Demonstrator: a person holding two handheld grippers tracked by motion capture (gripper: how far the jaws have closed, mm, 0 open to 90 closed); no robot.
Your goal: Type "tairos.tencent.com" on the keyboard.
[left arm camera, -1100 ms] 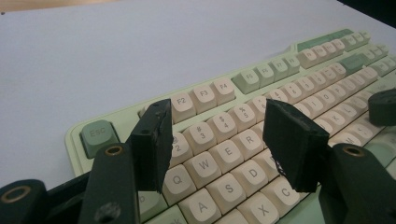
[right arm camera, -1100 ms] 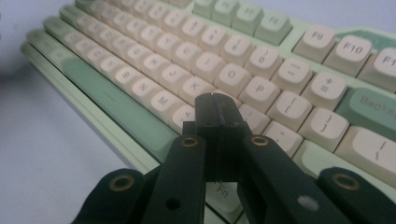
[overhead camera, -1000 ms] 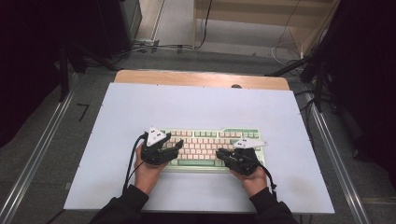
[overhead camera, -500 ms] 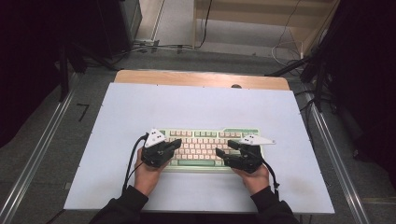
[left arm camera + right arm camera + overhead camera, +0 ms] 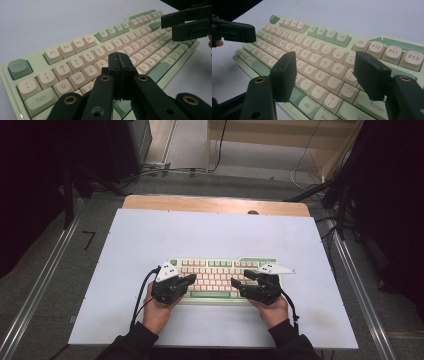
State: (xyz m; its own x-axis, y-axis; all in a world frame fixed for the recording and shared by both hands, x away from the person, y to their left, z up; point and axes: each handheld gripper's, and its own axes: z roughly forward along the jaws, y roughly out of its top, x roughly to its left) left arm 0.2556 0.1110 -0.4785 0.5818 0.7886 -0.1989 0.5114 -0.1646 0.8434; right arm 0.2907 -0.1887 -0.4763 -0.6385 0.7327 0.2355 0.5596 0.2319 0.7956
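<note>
Dark curtains are closing in the room on both sides, and cables are trailing over the grey floor [image 5: 50, 285] beyond the bench [image 5: 215, 235], whose white top is lying on a wooden board that is showing along the far edge. You are working at the near middle of that bench, where the keyboard [image 5: 220, 270] is lying flat with its long side running left to right, pale green in the case with cream and green keys.

Your left gripper [image 5: 189, 280] is sitting at the keyboard's left end, its fingers pointing right over the near rows. In the left gripper view those fingers [image 5: 122, 72] are pressing flat against each other, fully closed with nothing between them, and their tip is hovering over the letter keys near R; whether it is touching a key you cannot tell from these views.

Your right gripper [image 5: 239, 281] is sitting at the keyboard's right end, its fingers pointing left toward the other gripper, with a gap left between the two. In the right gripper view its fingers [image 5: 372, 75] are standing wide apart, having just been opening, with nothing gripped; they are hanging above the keys around L and P. Both of your hands are resting on the bench just near the keyboard's near edge.
</note>
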